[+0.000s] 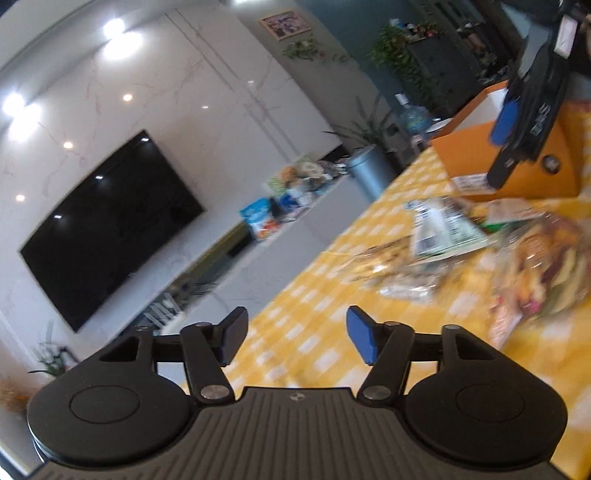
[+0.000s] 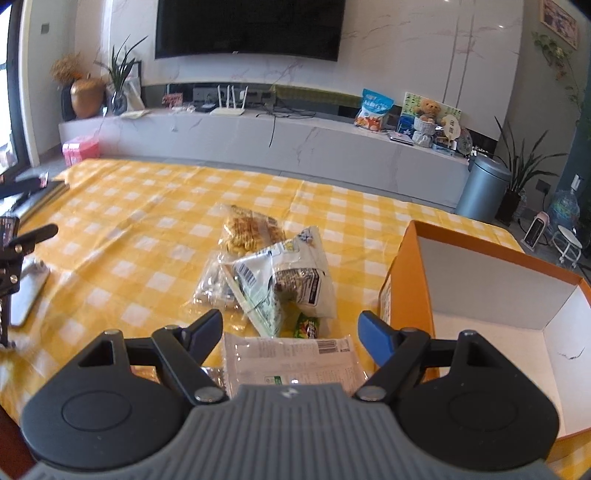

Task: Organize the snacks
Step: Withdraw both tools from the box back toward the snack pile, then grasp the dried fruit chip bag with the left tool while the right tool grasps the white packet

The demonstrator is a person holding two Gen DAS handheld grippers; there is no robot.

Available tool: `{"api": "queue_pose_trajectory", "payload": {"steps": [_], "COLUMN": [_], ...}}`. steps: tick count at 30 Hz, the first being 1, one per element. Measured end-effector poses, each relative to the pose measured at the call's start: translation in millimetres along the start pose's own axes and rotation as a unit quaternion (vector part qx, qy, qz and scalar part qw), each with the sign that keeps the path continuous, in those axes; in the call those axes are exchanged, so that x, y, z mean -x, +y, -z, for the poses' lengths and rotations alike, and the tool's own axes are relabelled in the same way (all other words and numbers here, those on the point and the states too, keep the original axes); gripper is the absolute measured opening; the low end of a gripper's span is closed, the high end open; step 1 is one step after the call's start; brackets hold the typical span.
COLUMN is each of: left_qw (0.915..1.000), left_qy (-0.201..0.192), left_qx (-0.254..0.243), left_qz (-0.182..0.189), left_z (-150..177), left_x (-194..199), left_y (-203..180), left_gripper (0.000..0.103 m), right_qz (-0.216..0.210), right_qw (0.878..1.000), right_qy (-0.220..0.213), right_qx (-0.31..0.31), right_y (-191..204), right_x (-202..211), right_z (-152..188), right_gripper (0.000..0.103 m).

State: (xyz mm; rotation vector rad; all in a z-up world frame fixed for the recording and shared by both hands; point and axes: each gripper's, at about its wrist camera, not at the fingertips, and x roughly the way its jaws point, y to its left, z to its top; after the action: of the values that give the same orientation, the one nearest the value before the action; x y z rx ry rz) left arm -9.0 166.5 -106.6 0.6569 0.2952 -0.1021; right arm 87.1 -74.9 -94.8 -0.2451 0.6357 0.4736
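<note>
We are in a home living room: a large wall-mounted television (image 2: 246,27) hangs on a marble-look wall above a long low media console (image 2: 258,136) bearing a router (image 2: 227,105) and teddy bear (image 2: 428,110), potted plants (image 2: 517,173) at far right, a yellow checked tablecloth (image 2: 129,206) near.

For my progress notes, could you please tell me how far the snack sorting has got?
Done: nothing; the orange cardboard box holds no snack.
In hand: nothing; the right gripper stands open above a clear flat packet, the left gripper open, holding nothing.
Left: the whole pile of snack packets on the yellow checked cloth.
</note>
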Motion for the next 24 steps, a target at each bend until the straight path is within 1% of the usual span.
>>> {"api": "queue_pose_trajectory", "payload": {"steps": [2, 4, 5, 6, 8, 9, 11, 13, 15, 19, 21, 23, 24], "left_qw": [0.9989, 0.9962, 0.9944, 0.9915, 0.9836, 0.9800, 0.9725, 0.9652, 0.9600, 0.9489, 0.9410, 0.9349, 0.9349], "left_qy": [0.006, 0.006, 0.012, 0.022, 0.039, 0.044, 0.047, 0.044, 0.041, 0.064, 0.079, 0.089, 0.091], "left_qx": [0.011, 0.022, 0.028, 0.038, 0.064, 0.074, 0.089, 0.102, 0.110, 0.121, 0.136, 0.154, 0.159], "left_qz": [0.045, 0.084, 0.102, 0.122, 0.164, 0.179, 0.210, 0.237, 0.254, 0.285, 0.300, 0.307, 0.304], "left_z": [-6.4, -10.0, -11.9, -13.4, -15.9, -17.1, -20.3, -24.3, -28.2, -30.7, -31.0, -31.7, -32.2], "left_x": [-1.4, -2.7, -4.3, -6.5, -10.6, -10.9, -9.7, -8.8, -9.5, -18.2, -25.8, -30.1, -31.5], "left_y": [-4.4, -9.4, -11.6, -14.4, -18.1, -20.3, -25.7, -31.3, -37.6, -50.5, -56.9, -63.9, -67.0], "left_gripper": [0.092, 0.094, 0.097, 0.097, 0.097, 0.098, 0.103, 0.103, 0.103, 0.103, 0.103, 0.103, 0.103], "right_qz": [-0.005, -0.008, -0.009, -0.011, -0.011, -0.011, -0.012, -0.013, -0.014, -0.013, -0.012, -0.013, -0.013], "right_qw": [1.000, 1.000, 1.000, 1.000, 1.000, 1.000, 1.000, 1.000, 1.000, 1.000, 1.000, 1.000, 1.000], "right_qy": [0.010, 0.018, 0.020, 0.021, 0.021, 0.022, 0.022, 0.021, 0.021, 0.018, 0.016, 0.015, 0.015], "right_qx": [0.005, 0.004, 0.002, 0.001, 0.001, 0.002, -0.001, -0.004, -0.006, -0.009, -0.009, -0.009, -0.008], "right_y": [0.4, -0.2, -0.5, -0.7, -0.6, -0.2, -0.9, -2.7, -3.9, -6.7, -7.2, -7.1, -7.2], "right_x": [-4.4, -8.0, -9.2, -9.5, -9.8, -10.0, -9.6, -8.6, -8.5, -7.7, -7.4, -7.3, -7.5], "right_z": [-1.0, -1.8, -1.8, -1.7, -0.4, 0.5, 2.0, 2.5, 2.5, 1.4, 0.9, 0.4, 0.7], "right_gripper": [0.073, 0.072, 0.072, 0.072, 0.072, 0.072, 0.072, 0.072, 0.072, 0.072, 0.073, 0.073, 0.073]}}
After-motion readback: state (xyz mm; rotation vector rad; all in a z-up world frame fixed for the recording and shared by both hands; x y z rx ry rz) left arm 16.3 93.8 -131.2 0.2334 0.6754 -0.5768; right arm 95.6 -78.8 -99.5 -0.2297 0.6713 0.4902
